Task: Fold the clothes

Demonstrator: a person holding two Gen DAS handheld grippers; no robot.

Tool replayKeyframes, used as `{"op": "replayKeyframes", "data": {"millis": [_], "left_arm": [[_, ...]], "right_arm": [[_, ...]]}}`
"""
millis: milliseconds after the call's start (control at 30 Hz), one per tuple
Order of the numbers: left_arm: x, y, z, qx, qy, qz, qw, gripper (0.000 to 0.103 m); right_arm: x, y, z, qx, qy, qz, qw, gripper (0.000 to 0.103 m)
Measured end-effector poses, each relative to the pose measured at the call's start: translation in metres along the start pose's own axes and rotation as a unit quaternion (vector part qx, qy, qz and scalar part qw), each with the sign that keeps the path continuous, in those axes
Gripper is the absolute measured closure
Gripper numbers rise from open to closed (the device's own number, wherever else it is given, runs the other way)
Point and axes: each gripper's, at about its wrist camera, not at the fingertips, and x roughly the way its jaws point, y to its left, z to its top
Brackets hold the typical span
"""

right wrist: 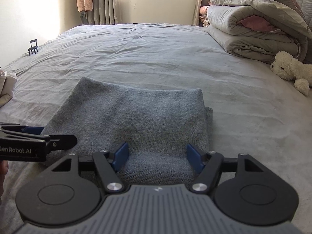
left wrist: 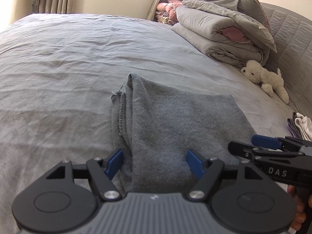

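A grey knit garment (left wrist: pixel 175 120) lies folded flat on the bed, its layered edge and a frayed corner on its left side. In the right wrist view the same garment (right wrist: pixel 136 120) shows as a neat rectangle. My left gripper (left wrist: pixel 156 161) is open over the near left part of the garment, blue pads apart, nothing pressed between them. My right gripper (right wrist: pixel 158 156) is open over the near right part, pads apart above the cloth. Each gripper shows from the side in the other's view: the right gripper (left wrist: pixel 259 146) and the left gripper (right wrist: pixel 48 136).
The bed sheet (left wrist: pixel 68 68) is grey and wrinkled. A folded grey duvet (left wrist: pixel 224 33) and a white plush toy (left wrist: pixel 267 80) lie at the far right. Folded light clothes (left wrist: pixel 300 124) sit at the right edge, pale cloth (right wrist: pixel 6 89) at the left. A small black stand (right wrist: pixel 33 47) stands far left.
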Motion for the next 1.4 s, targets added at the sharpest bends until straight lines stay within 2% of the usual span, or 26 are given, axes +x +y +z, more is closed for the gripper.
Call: {"op": "replayKeyframes", "data": {"millis": [100,267,367,533,633,800,1033,1233,1400], "left_arm": [[0.002,0.001,-0.001,-0.005,0.002,0.001,1.0000,0.025],[0.002,0.001,-0.002,-0.008,0.001,0.005,1.0000,0.024],[0.002,0.006,0.001,-0.019,0.007,0.002,0.9998,0.024],[0.001,0.017,0.007,-0.038,0.015,0.003,0.9992,0.024],[0.000,0.024,0.010,-0.045,0.014,0.015,0.9988,0.024],[-0.001,0.030,0.013,-0.059,0.018,0.018,0.9979,0.025],[-0.001,0.038,0.017,-0.072,0.019,0.025,0.9970,0.025],[-0.002,0.051,0.022,-0.095,0.017,0.024,0.9950,0.025],[-0.003,0.052,0.023,-0.100,0.017,0.020,0.9946,0.025]], "right_arm": [[0.008,-0.002,-0.003,0.007,0.017,0.006,1.000,0.033],[0.013,0.009,-0.006,-0.027,0.013,-0.014,0.999,0.029],[0.010,0.002,-0.003,-0.013,0.013,-0.006,1.000,0.030],[0.005,-0.010,0.002,-0.009,0.014,-0.018,1.000,0.030],[0.005,-0.021,0.004,0.006,0.020,-0.043,0.999,0.029],[0.009,-0.043,0.004,0.066,0.044,-0.016,0.997,0.028],[0.007,-0.057,0.005,0.102,0.052,-0.003,0.993,0.024],[0.007,-0.068,0.005,0.139,0.054,-0.018,0.989,0.020],[0.007,-0.077,0.004,0.165,0.059,-0.008,0.985,0.020]]}}
